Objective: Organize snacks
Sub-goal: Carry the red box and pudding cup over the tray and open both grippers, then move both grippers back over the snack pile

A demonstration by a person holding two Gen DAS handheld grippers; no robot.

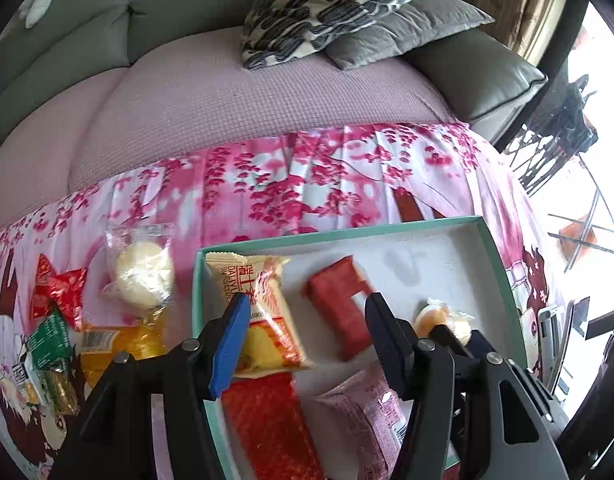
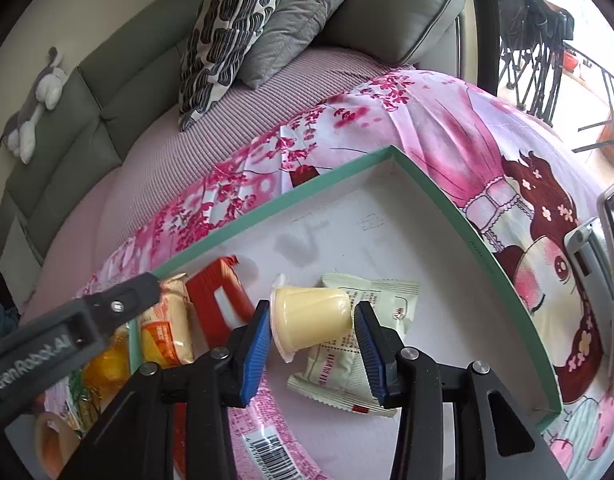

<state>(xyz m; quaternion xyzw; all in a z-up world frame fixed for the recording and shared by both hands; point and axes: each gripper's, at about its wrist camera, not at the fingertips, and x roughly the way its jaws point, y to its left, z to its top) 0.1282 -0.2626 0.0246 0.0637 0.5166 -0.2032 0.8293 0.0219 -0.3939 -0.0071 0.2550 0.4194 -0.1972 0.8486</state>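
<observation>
**Snacks half sorted into the green-rimmed box**

From my left wrist view, the loose snacks lie at nine o'clock on the pink floral sheet [image 1: 307, 176]: a red foil candy [image 1: 59, 288], a green packet [image 1: 51, 340], a yellow jelly pack [image 1: 123, 340] and a clear-wrapped round white cake [image 1: 143, 276], all just outside the box's left wall.

The box [image 1: 347, 234] sits at the centre of that view. Inside it, left to right, I see a yellow Swiss roll packet [image 1: 267, 312], a red wafer packet [image 1: 339, 312] and, towards six o'clock, a red textured packet [image 1: 267, 424] and a pink packet [image 1: 367, 412].

My left hand-held gripper [image 1: 307, 320] hangs over the box with its jaws apart and nothing pressed between them; the Swiss roll packet and the red wafer packet lie below the gap.

In the right wrist view, my right hand-held gripper [image 2: 311, 324] has a pale yellow jelly cup [image 2: 311, 316] lying on its side between the blue pads. The left pad meets the cup's lid rim; at the right pad I cannot tell whether there is contact. The cup rests over a white packet [image 2: 347, 372] on the box floor, near four o'clock of the box. A silver device [image 2: 591, 256] lies on the sheet at three o'clock.
</observation>
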